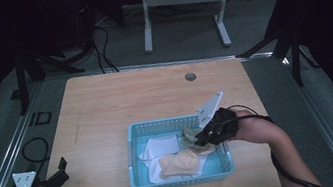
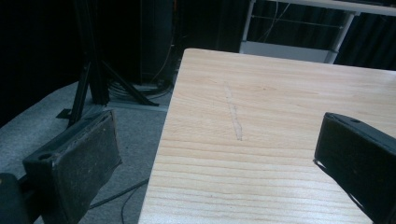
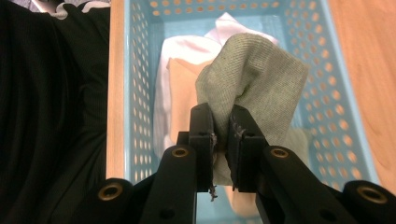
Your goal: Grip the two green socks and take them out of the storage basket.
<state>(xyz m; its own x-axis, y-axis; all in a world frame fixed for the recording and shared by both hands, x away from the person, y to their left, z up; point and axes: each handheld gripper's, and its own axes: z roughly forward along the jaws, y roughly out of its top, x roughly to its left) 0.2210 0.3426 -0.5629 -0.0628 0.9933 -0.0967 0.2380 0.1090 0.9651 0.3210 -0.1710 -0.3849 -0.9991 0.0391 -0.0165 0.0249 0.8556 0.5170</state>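
Right tool (image 1: pixel 200 136) is clamped tight on a grey-green cloth (image 3: pixel 254 79); in the right gripper view the two black pads pinch a fold of it with almost no gap, and the rest of the cloth bunches up beyond the tips. In the high view that cloth (image 1: pixel 190 135) sits at about 3 o'clock inside the blue basket (image 1: pixel 133 149), lifted a bit above the other pieces, though its lower end looks to be touching the pile; hard to tell for sure.

Left in the basket: a white cloth (image 1: pixel 159 148) toward 9 o'clock and a peach cloth (image 1: pixel 180 163) toward 6 o'clock, both lying flat on the bottom. Basket stands on the wooden surface (image 1: pixel 106 108), toward its 5 o'clock part.

Left tool (image 1: pixel 60 172) rests at the 8 o'clock corner of the surface, well apart from the basket, jaws spread wide with nothing between them; the left gripper view has just bare wood between the pads.

Progress, as a judgement: looks like emptying the basket piece by piece. First grab is made, the cloth is not yet clear of the rim, nothing is laid out on the surface. Two more cloths to go, maybe more beneath them.
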